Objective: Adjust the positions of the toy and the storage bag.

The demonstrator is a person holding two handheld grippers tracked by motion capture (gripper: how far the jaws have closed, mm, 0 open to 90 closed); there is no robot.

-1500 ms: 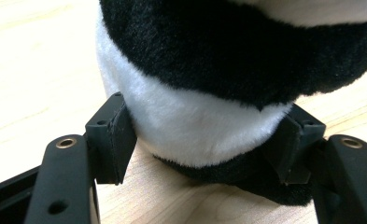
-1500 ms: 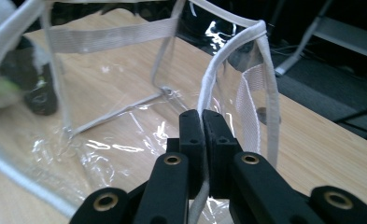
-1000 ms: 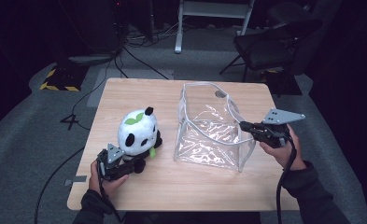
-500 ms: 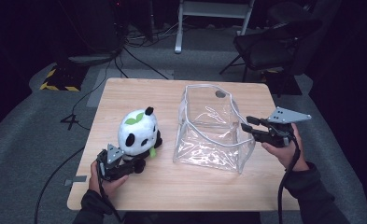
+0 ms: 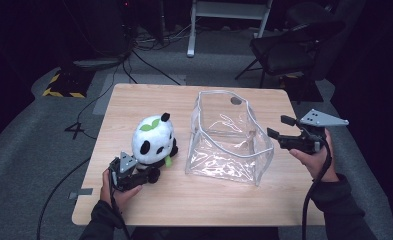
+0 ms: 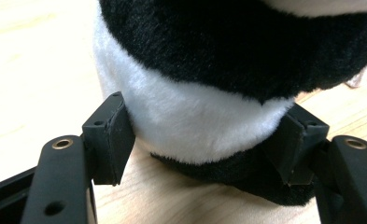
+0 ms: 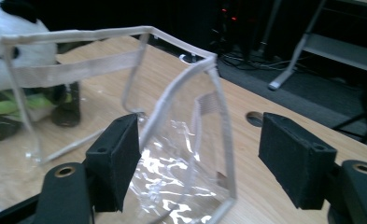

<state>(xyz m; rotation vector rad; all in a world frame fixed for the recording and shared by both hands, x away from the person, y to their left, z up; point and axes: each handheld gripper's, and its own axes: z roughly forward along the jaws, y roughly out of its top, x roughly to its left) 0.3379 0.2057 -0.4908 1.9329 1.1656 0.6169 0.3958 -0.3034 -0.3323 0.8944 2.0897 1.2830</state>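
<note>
At about eight o'clock on the wooden worktop (image 5: 224,195), the left claw (image 5: 151,175) lies low in the person's left hand (image 5: 116,187), pointing toward three o'clock. Its jaws are closed on the base of the plush panda (image 5: 154,142): in the left gripper view one pad presses into the white fur (image 6: 204,121) at nine o'clock and the other into the black fur at three o'clock, with the toy's body bulging between them. The panda sits upright on the worktop just left of centre, with a green leaf on top of its head and a green piece at its lower right side.

Just beside the panda, at the centre, stands a clear plastic bag (image 5: 229,140) with a pale edging around its open mouth. It rests on the worktop, its walls standing up and somewhat creased. A round hole in the worktop (image 5: 235,100) shows through its far wall toward twelve o'clock.

At three o'clock, the right claw (image 5: 281,127) is held level in the person's right hand (image 5: 311,155), above the worktop's right edge, pointing toward nine o'clock at the bag's right-hand corner. Its jaws have just been opening and now stand wide apart. In the right gripper view the bag's edged corner (image 7: 204,65) rises between the two pads, and neither pad presses on it.
</note>
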